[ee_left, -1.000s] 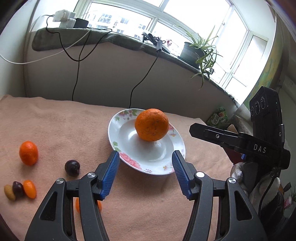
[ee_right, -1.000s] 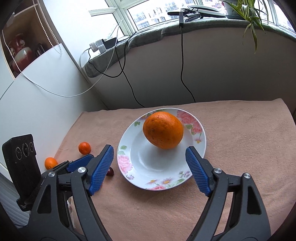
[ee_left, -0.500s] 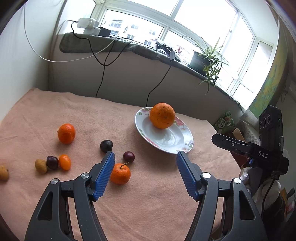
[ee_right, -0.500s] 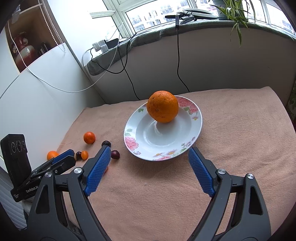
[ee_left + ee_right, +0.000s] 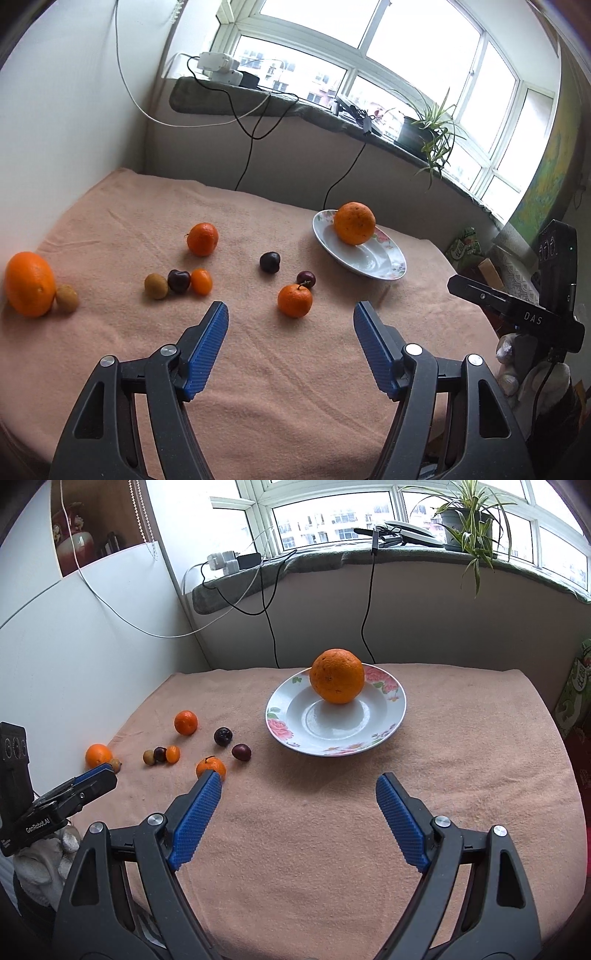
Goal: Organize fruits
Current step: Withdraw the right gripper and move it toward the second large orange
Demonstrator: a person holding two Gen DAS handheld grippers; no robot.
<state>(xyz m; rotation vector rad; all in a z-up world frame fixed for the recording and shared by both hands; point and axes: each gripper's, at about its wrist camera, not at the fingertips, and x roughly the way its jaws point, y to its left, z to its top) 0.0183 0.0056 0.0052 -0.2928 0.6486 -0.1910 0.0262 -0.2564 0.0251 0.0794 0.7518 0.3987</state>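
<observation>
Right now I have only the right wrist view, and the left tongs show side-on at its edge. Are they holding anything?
Observer: No. The left wrist view shows the left tongs open and empty; the jaws have just been opening.
Operator: The nearest mandarin is half covered for me. Is it whole?
Observer: Yes. The mandarin lies whole on the cloth, a short stem on top, just ahead of the fingertips.
Operator: And the small brown fruit by the big orange at the cloth's edge?
Observer: That brown fruit rests right against the big orange.
</observation>
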